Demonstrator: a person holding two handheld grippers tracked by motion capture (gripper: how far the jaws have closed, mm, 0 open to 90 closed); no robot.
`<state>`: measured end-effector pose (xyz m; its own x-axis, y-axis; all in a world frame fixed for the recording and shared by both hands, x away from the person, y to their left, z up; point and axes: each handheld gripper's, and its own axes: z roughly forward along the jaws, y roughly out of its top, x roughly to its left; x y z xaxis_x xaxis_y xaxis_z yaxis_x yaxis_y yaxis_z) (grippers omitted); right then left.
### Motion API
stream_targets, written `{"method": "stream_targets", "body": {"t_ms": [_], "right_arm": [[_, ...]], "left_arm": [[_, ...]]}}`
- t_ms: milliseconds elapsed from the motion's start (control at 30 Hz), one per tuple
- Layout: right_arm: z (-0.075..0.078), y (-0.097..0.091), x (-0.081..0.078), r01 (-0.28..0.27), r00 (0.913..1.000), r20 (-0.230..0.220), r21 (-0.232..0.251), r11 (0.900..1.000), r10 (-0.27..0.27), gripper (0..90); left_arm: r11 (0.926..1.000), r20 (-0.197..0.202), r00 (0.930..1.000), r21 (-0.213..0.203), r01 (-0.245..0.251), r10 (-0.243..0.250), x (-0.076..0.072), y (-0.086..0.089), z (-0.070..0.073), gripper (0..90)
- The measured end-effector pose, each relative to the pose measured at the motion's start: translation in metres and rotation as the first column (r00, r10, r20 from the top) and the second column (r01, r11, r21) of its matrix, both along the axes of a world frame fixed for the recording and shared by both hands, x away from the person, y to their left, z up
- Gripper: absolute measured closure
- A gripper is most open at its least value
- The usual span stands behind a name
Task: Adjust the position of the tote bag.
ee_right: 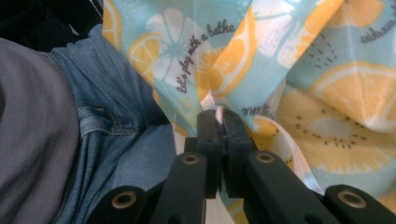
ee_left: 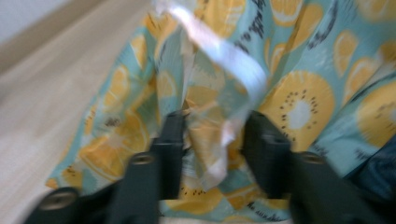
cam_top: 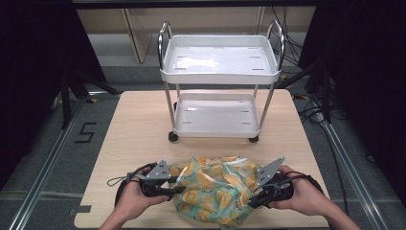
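Cloth [cam_top: 213, 189] between left gripper [cam_top: 178, 190], right gripper [cam_top: 249, 202]

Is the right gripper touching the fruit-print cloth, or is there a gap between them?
Touching. In the right gripper view, the right gripper has its jaws closed together on a pinched fold of the fruit-print cloth, with the cloth edge sticking out between them.

We count one crumpled teal cloth printed with orange and kiwi slices [cam_top: 213, 189] at the near edge of the one light wooden tabletop [cam_top: 139, 129]. Toward the far edge stands one white two-tier cart with chrome legs [cam_top: 218, 86]; it has two trays, two looped chrome handles, and we can make out two black wheels. Two hands come in, each holding one black two-jaw gripper: left gripper [cam_top: 174, 190], right gripper [cam_top: 251, 201].
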<state>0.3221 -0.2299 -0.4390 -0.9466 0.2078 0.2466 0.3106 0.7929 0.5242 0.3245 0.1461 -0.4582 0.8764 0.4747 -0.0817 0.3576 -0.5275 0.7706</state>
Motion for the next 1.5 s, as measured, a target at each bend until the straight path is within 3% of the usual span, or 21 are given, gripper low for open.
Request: {"method": "stream_targets", "body": {"t_ms": [33,100,133,267,300,467,567,633,800,867,933,967,1000,1067,1100,1167,1233,1300,1333,1433,1500], "right_arm": [[-0.001,0.001,0.001,-0.022,0.9997,0.011,0.009,0.9997,0.022,88.4],[0.001,0.001,0.0,0.004,0.9999,0.014,-0.015,0.9999,-0.004,88.3],[0.001,0.001,0.0,0.004,0.9999,0.014,-0.015,0.9999,-0.004,88.3],[0.001,0.003,-0.001,0.002,1.0,0.001,-0.016,0.9999,-0.002,88.1],[0.001,0.004,0.0,-0.013,0.9997,0.021,-0.021,0.9997,0.014,87.9],[0.001,0.006,-0.001,-0.008,0.9992,0.04,-0.033,0.9994,0.009,87.7],[0.0,0.008,-0.001,-0.014,0.9994,0.031,-0.031,0.9994,0.015,87.6],[0.001,0.009,-0.002,-0.015,0.9993,0.033,-0.034,0.9993,0.016,87.4],[0.001,0.009,-0.002,-0.028,0.999,0.035,-0.046,0.9985,0.03,87.0],[0.0,0.008,-0.003,-0.023,0.998,0.058,-0.057,0.9981,0.026,86.6],[-0.002,0.008,-0.005,-0.022,0.9991,0.035,-0.052,0.9984,0.024,86.5],[-0.003,0.007,-0.005,-0.025,0.9987,0.043,-0.061,0.9978,0.028,86.6],[-0.005,0.007,-0.006,-0.029,0.9985,0.046,-0.07,0.9971,0.032,86.5],[-0.009,0.007,-0.007,-0.034,0.9987,0.036,-0.073,0.9968,0.037,86.4],[-0.01,0.007,-0.008,-0.032,0.9986,0.04,-0.078,0.9965,0.035,86.4],[-0.012,0.009,-0.009,-0.038,0.9985,0.036,-0.079,0.9961,0.041,86.3],[-0.01,0.011,-0.009,-0.042,0.9982,0.04,-0.08,0.9959,0.045,86.1],[-0.009,0.013,-0.008,-0.038,0.9981,0.046,-0.084,0.9958,0.042,86.1],[-0.008,0.014,-0.008,-0.04,0.9978,0.048,-0.086,0.9955,0.044,86.1],[-0.008,0.017,-0.008,-0.046,0.9978,0.043,-0.084,0.9954,0.049,86.0],[-0.008,0.018,-0.008,-0.047,0.9977,0.044,-0.092,0.9946,0.051,86.0]], "left_arm": [[0.9998,-0.006,1.0,-0.019,-0.001,0.001,0.001,0.003,0.005,47.7],[0.9969,0.004,1.0,-0.079,-0.001,0.002,0.003,0.013,0.023,39.4],[0.9969,0.004,1.0,-0.079,-0.001,0.002,0.003,0.013,0.023,38.1],[0.9913,0.036,0.9993,-0.131,0.0,0.005,0.003,0.022,0.054,34.1],[0.9876,0.057,0.9984,-0.157,0.005,0.004,0.003,0.021,0.068,33.7],[0.9839,0.099,0.994,-0.167,0.063,-0.046,0.007,0.001,0.088,33.3],[0.9859,0.097,0.993,-0.146,0.081,-0.067,0.009,-0.013,0.085,33.2],[0.9896,0.088,0.9916,-0.1,0.103,-0.095,0.014,-0.032,0.075,34.2],[0.9913,0.064,0.9893,0.004,0.131,-0.131,0.02,-0.053,0.058,60.2],[0.989,0.079,0.9862,0.041,0.142,-0.145,0.018,-0.055,0.055,71.5],[0.9873,0.05,0.9868,0.046,0.152,-0.154,0.013,-0.055,0.051,81.4],[0.987,0.028,0.9868,0.028,0.158,-0.159,0.01,-0.055,0.048,85.4],[0.9875,0.021,0.9881,0.042,0.152,-0.153,0.006,-0.053,0.046,88.1],[0.9885,-0.002,0.9896,0.047,0.144,-0.144,0.002,-0.048,0.043,89.2],[0.9907,0.001,0.991,0.026,0.133,-0.133,0.001,-0.046,0.041,89.1],[0.9931,0.047,0.992,0.005,0.117,-0.117,0.0,-0.041,0.045,84.4],[0.9962,0.082,0.9947,-0.056,0.067,-0.062,-0.002,-0.04,0.055,72.3],[0.995,0.143,0.9891,-0.088,0.047,-0.034,0.0,-0.041,0.068,63.4],[0.9953,0.182,0.9831,-0.091,0.032,-0.015,0.002,-0.043,0.074,55.2],[0.998,0.237,0.9713,-0.063,-0.004,0.019,0.013,-0.051,0.082,38.7],[0.9994,0.227,0.9739,-0.033,0.004,0.003,0.026,-0.059,0.079,29.9]]}}
